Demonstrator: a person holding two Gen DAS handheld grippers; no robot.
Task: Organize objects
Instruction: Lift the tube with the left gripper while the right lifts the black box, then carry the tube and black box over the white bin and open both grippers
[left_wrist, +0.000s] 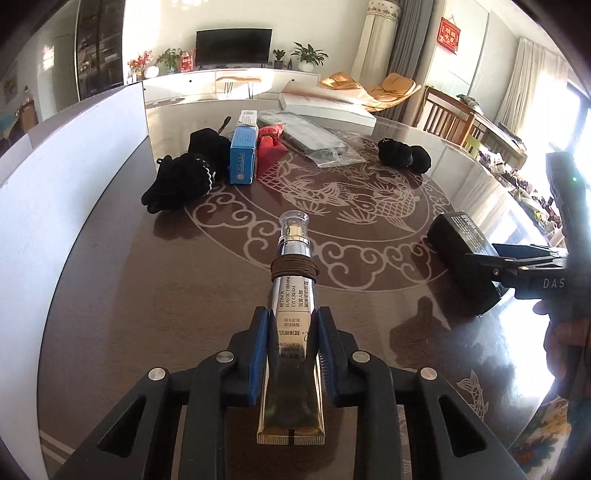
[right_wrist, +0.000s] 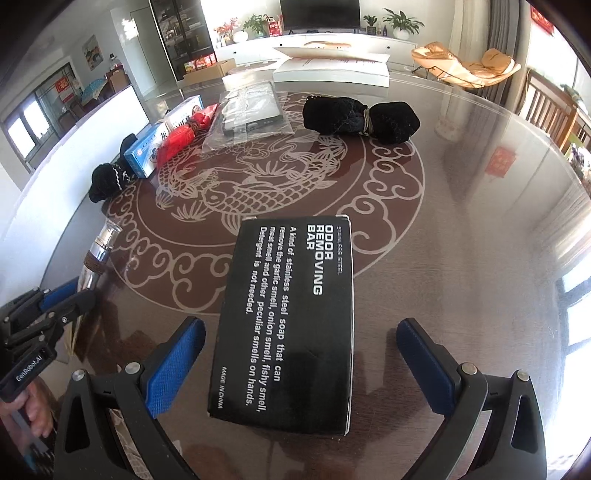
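Near the front edge of the surface (left_wrist: 369, 332), a dark glossy round top with a pale fish-and-cloud pattern at its middle, the left hand-held gripper (left_wrist: 293, 328) is closed on a gold eye-cream tube (left_wrist: 291, 317), its blue pads pressing the tube's flat sides about halfway along. The tube points away toward the middle of the surface, clear cap foremost and crimped end nearest the camera; held this way it looks ready to be carried off and set with the other goods. It has a mirror-bright metallic skin with printed lettering, a silver collar under the cap, and a brown cord wound around its neck. To the right, the right hand-held gripper (right_wrist: 301, 354) stands wide open, one blue finger on each side of a black box (right_wrist: 284, 328) that lies flat on the surface; the pads are apart from its long sides, so the box is straddled, not gripped, probably lined up for a pinch across its width. White lettering on the box names an odor removing bar. Toward the far left edge lie black gloves (left_wrist: 177, 184), a blue carton (left_wrist: 242, 158), a red packet (left_wrist: 269, 147) and a clear bag (left_wrist: 314, 140); a black cloth bundle (right_wrist: 360, 116) rests far right of centre.
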